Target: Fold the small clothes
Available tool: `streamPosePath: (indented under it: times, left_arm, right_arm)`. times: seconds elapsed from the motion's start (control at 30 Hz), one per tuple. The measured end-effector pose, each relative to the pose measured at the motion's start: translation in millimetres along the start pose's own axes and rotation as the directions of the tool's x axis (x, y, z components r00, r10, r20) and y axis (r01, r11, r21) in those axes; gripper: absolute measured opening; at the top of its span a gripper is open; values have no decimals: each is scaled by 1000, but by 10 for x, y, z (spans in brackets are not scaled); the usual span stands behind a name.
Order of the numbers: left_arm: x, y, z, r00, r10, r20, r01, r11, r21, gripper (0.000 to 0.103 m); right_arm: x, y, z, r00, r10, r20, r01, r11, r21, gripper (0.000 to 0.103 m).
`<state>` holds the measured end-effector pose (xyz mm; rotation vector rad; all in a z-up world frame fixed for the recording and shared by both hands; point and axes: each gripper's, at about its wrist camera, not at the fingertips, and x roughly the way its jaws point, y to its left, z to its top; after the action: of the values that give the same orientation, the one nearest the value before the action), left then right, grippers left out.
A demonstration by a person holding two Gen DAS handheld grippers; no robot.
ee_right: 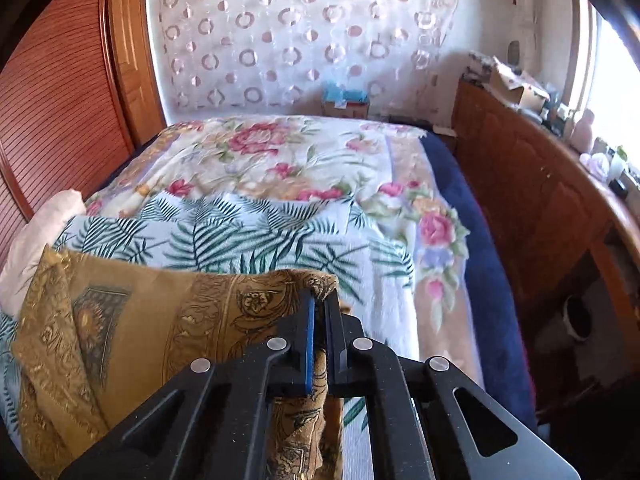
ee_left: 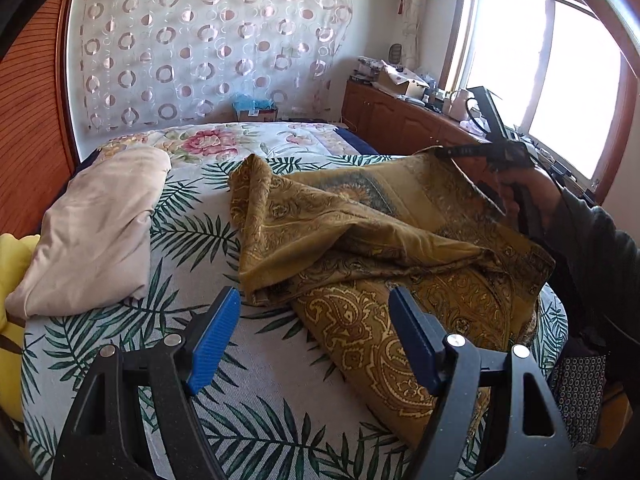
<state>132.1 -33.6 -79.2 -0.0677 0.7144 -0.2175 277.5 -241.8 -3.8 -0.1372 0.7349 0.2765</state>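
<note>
Mustard-gold paisley cloth lies rumpled across the centre and right of the left wrist view, on a palm-leaf bedspread. The left gripper hangs over the cloth's near edge at the bottom of the frame, its blue pads spread wide with nothing between them. At centre right, the right gripper holds one corner of the cloth lifted off the bed, a dark sleeve behind it. In the right wrist view that gripper is clamped tight on the corner, fabric bunched between the pads and trailing to the lower left. A folded beige garment lies at the left, well apart from the cloth.
</note>
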Motion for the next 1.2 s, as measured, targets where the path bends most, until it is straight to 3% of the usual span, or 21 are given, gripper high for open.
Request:
streamPosePath:
  times: [0.13,0.2,0.37,0.57,0.83,1.2]
  left_arm:
    - [-15,5,-18,1000,-1,-2,1,1000,-2,77]
    - [-29,-6,-14,1000,-1,0,1,1000,1,77]
    - [-74,-15,-16,1000,5,11,-5,1000,1,77]
    - [-110,-32,-20,1000,10,18,-10,1000,6,77]
    - [-148,-86,-26,1000,8,29,-9,1000,14,77]
    - [-159,-163,-43,999,8,31,-9,1000,27,77]
  right_arm:
    - [122,46,28,998,-35,-51,34,999,-24,4]
    - [126,59,23,996,-61,-62,59,998,-32,19]
    - [-149,172,-49,997,-79,-7,79,996,-34,42]
    - [-736,567,-405,994,69,81,-58,989,-135,54]
    - [-956,1223,-1043,970,242,14,-232,942,-244,55]
    - [-676,1375,-1394,971,219,-97,-238,918,-316,55]
